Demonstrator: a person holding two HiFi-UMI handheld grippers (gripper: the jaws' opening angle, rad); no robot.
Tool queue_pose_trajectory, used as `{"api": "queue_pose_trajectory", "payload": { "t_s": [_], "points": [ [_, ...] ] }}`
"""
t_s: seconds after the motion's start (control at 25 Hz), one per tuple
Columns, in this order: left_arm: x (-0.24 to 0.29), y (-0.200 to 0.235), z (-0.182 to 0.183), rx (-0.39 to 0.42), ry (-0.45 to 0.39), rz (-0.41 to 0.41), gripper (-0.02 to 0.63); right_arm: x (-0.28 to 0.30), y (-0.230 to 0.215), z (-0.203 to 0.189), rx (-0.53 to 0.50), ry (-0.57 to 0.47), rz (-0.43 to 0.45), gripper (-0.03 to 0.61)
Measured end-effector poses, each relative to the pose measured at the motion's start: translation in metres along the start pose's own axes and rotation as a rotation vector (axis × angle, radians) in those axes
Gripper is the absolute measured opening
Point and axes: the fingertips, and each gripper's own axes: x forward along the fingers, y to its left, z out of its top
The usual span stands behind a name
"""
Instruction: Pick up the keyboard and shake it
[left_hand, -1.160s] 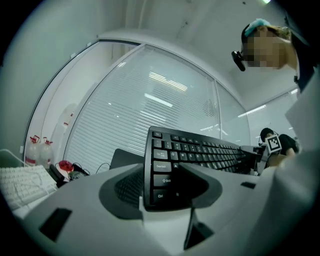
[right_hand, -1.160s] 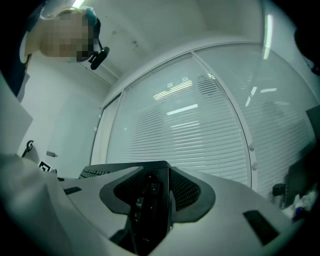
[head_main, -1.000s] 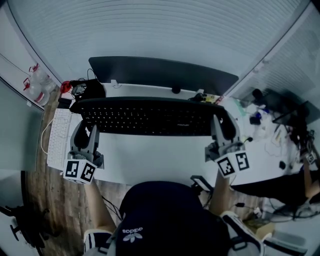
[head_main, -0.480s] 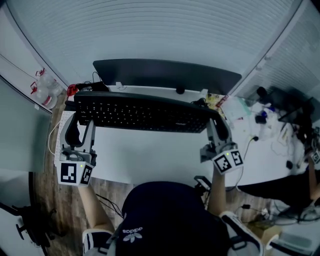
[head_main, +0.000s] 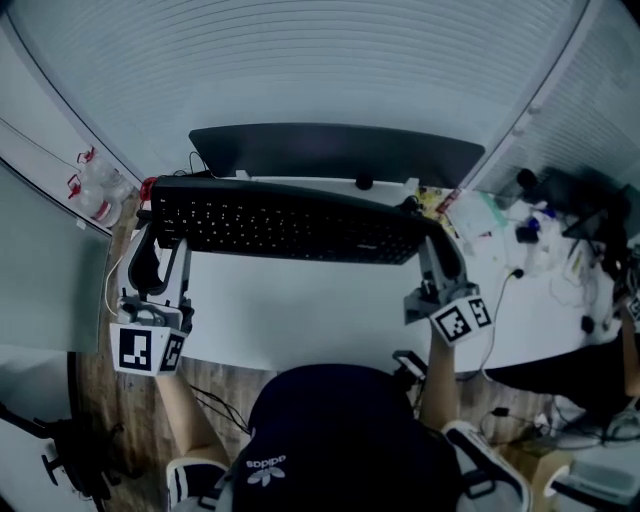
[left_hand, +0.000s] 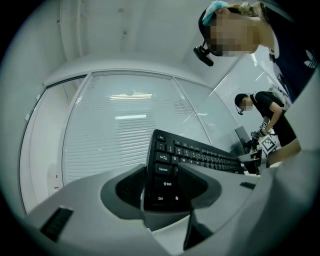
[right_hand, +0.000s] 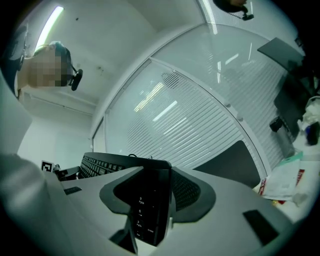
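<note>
A long black keyboard (head_main: 290, 222) hangs in the air above the white desk (head_main: 300, 315), held at both ends and tilted, its left end higher. My left gripper (head_main: 162, 240) is shut on the left end. In the left gripper view the jaws (left_hand: 162, 186) pinch the key rows of the keyboard (left_hand: 200, 156), which runs off to the right. My right gripper (head_main: 440, 252) is shut on the right end. In the right gripper view the jaws (right_hand: 155, 200) press on the keyboard's (right_hand: 145, 215) number-pad edge.
A dark monitor (head_main: 335, 152) stands behind the keyboard at the desk's back edge. Bottles (head_main: 95, 190) sit on the floor at the left. Cluttered items (head_main: 530, 225) cover the neighbouring desk at the right. Another person (left_hand: 267, 112) stands far off in the left gripper view.
The keyboard has tipped: my left gripper lifted its end up while the right gripper lowered its end slightly. Both grips held throughout.
</note>
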Motion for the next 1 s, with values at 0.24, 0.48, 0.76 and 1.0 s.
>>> {"api": "queue_pose_trajectory", "payload": {
  "t_s": [0.24, 0.48, 0.76, 1.0],
  "points": [
    [0.002, 0.001, 0.000, -0.013, -0.013, -0.012, 0.201, -0.010, 0.003, 0.001, 0.031, -0.017, -0.021, 0.160],
    [0.000, -0.001, 0.004, -0.066, -0.041, -0.025, 0.201, -0.018, 0.004, 0.005, 0.040, -0.034, -0.030, 0.160],
    [0.010, 0.002, -0.001, -0.094, -0.027, -0.043, 0.201, -0.018, -0.002, 0.001, 0.053, 0.008, -0.064, 0.160],
    [0.009, 0.000, -0.011, -0.095, -0.003, -0.047, 0.201, -0.020, 0.000, 0.007, 0.064, -0.021, -0.074, 0.160]
  ]
}}
